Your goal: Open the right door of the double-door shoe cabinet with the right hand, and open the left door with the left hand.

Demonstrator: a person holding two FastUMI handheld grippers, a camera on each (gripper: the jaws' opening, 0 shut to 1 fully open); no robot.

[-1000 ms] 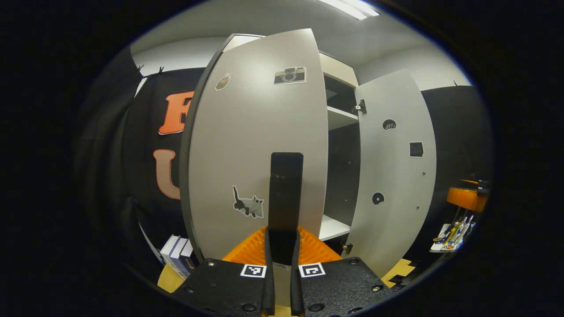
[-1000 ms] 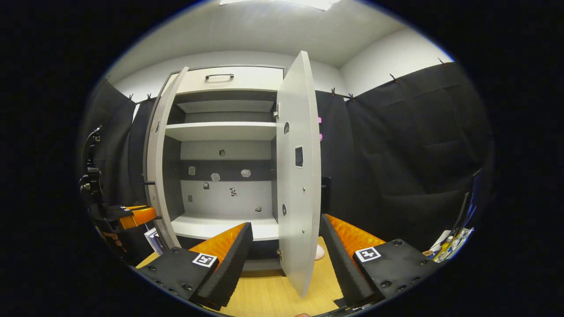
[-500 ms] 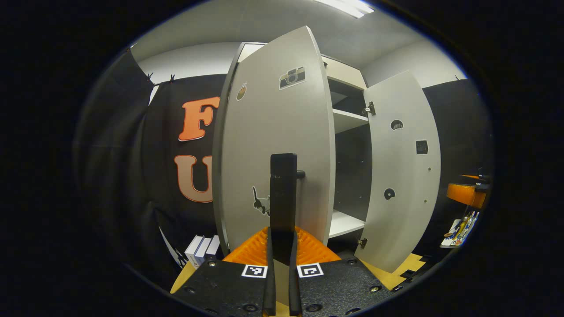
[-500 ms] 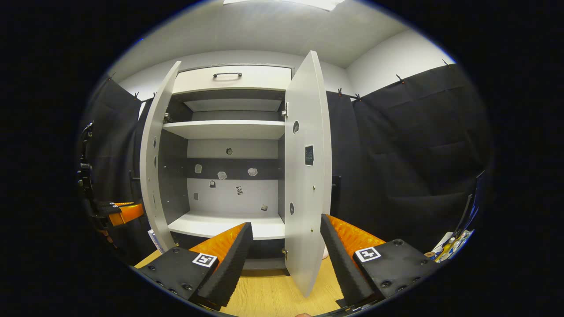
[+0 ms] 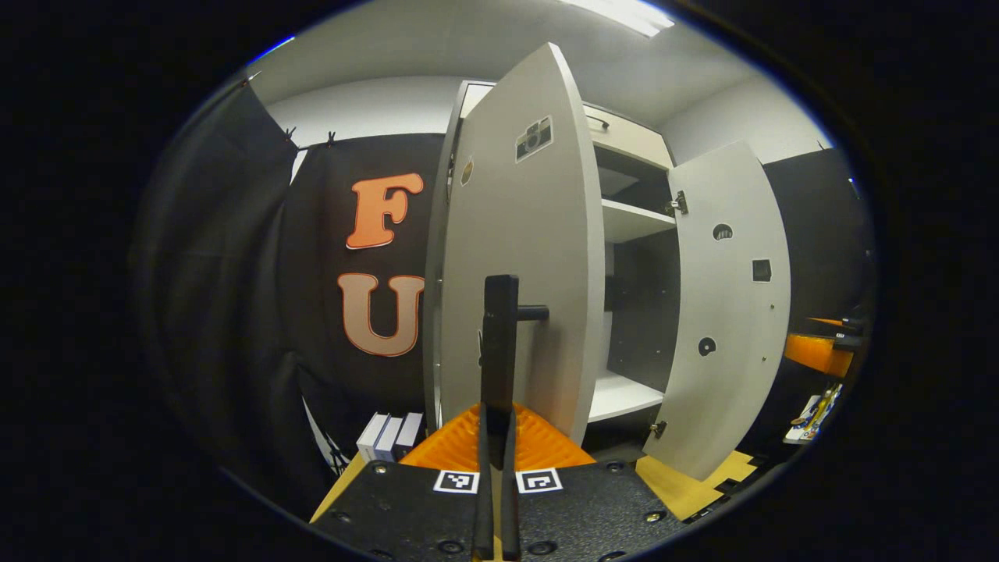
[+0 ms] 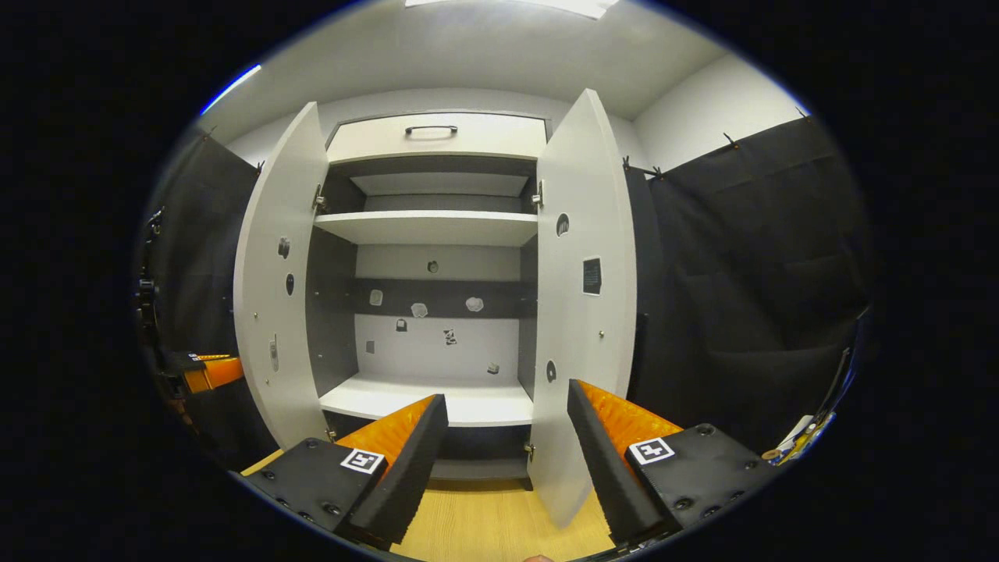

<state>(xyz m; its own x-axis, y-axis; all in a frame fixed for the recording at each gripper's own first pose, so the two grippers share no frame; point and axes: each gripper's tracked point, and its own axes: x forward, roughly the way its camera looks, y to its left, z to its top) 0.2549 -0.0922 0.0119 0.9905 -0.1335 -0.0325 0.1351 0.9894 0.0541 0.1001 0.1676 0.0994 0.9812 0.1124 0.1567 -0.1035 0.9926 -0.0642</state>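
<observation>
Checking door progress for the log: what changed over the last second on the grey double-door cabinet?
The grey left door swung further outward, pulled by the left gripper, which stays shut on the door's black bar handle. The grey right door also stands wider, and the right gripper now sits in front of its edge instead of straddling it. Unchanged: the right gripper stays open, holding nothing, and the white shelves remain bare.
</observation>
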